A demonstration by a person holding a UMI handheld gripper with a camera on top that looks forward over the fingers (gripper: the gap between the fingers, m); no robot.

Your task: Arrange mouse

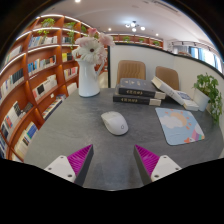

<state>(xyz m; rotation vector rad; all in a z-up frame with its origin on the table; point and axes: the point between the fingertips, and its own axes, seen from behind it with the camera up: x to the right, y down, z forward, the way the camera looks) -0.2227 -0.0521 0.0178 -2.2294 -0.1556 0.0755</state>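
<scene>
My claw (113, 158) was open and held nothing. The mouse (114, 122) sat mid-tabletop (70, 125), just ahead of my fingers, left of the mat (179, 125). I needed to come down straight and grip its sides gently.

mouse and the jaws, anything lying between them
Nothing: in the gripper view only bare grey table separates the open gripper from the white mouse, which sits just ahead of its fingers. The mouse pad lies off to the side.
</scene>
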